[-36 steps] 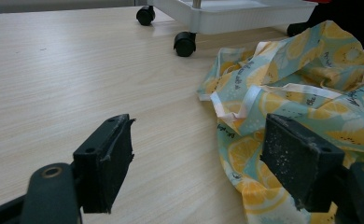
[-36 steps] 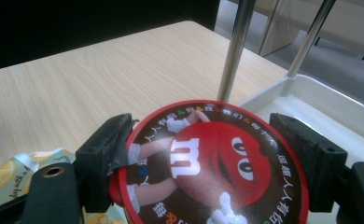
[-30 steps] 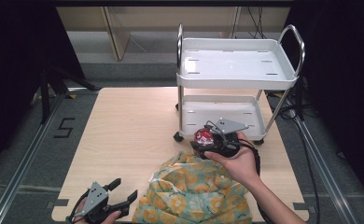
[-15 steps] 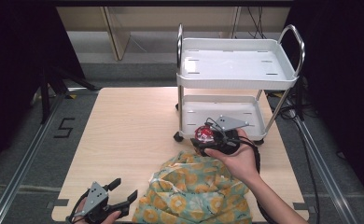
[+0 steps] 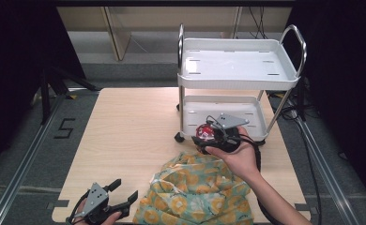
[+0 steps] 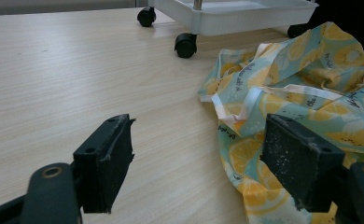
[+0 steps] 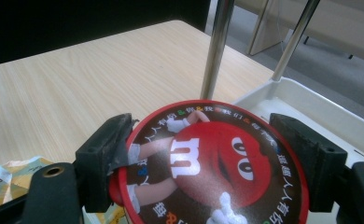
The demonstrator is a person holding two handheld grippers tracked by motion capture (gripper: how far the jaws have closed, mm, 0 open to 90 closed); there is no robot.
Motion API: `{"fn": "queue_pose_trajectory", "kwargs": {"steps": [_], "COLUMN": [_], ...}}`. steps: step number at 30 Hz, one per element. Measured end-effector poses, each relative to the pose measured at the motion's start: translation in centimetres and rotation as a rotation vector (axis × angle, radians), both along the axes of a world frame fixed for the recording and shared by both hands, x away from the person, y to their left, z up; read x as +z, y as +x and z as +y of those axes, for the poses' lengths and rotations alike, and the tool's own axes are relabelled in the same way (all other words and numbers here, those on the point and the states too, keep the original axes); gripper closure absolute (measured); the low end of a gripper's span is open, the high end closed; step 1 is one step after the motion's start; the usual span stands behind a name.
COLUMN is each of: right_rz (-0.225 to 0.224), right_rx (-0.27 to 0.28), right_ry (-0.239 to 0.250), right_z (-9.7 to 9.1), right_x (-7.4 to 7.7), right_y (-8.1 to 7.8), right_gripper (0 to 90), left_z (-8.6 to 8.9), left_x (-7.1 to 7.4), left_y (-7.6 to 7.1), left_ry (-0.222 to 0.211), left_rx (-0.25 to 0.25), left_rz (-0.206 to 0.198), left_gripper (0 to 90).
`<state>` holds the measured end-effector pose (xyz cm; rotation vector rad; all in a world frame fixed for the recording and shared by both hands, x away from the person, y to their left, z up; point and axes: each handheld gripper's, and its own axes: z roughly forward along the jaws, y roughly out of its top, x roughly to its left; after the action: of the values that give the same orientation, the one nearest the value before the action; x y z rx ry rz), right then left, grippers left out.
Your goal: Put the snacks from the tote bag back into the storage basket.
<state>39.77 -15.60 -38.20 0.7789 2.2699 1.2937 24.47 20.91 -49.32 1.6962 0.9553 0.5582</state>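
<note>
My right gripper (image 7: 199,163) pinched the red round tin (image 7: 213,163) at the white cart (image 5: 237,70)'s lower shelf edge, perhaps just outside. My left gripper (image 6: 199,163) lay spread beside the lemon-print cloth (image 6: 306,93), bare desk (image 5: 129,131) leftward.

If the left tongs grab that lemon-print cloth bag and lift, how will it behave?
The lemon-print bag lies crumpled in soft folds, so it will probably sag and drape. Thin fabric suggests it is light. Its loose white straps may trail or snag on the open left tongs.
</note>
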Motion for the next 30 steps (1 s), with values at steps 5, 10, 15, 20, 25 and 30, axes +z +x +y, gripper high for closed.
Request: {"fn": "queue_pose_trajectory", "kwargs": {"steps": [5,10,15,20,25,30], "right_rz": [-0.011,-0.002,0.0,-0.01,-0.001,0.004], "right_rx": [-0.013,-0.007,-0.01,-0.025,-0.018,-0.025], "right_ry": [-0.004,-0.002,0.001,0.002,-0.008,-0.005], "right_z": [0.0,-0.04,0.0,0.0,-0.08,-0.11], "right_x": [0.03,0.01,-0.01,-0.11,-0.07,-0.14], "right_y": [0.12,0.31,0.38,0.58,0.78,0.94], "right_gripper": [25.0,25.0,25.0,24.9,25.0,25.0], "left_z": [0.05,0.06,0.09,0.05,0.05,0.05], "left_x": [0.01,0.01,0.07,0.01,0.1,0.0], "left_y": [0.05,0.06,-0.05,0.05,-0.18,0.05], "left_ry": [0.004,0.004,0.012,0.002,0.008,0.002], "left_rx": [-0.004,-0.003,0.002,-0.002,0.018,-0.001], "left_rz": [-0.006,-0.006,0.004,-0.004,0.017,-0.005], "left_gripper": [23.9,23.9,23.9,24.0,24.0,24.0]}}
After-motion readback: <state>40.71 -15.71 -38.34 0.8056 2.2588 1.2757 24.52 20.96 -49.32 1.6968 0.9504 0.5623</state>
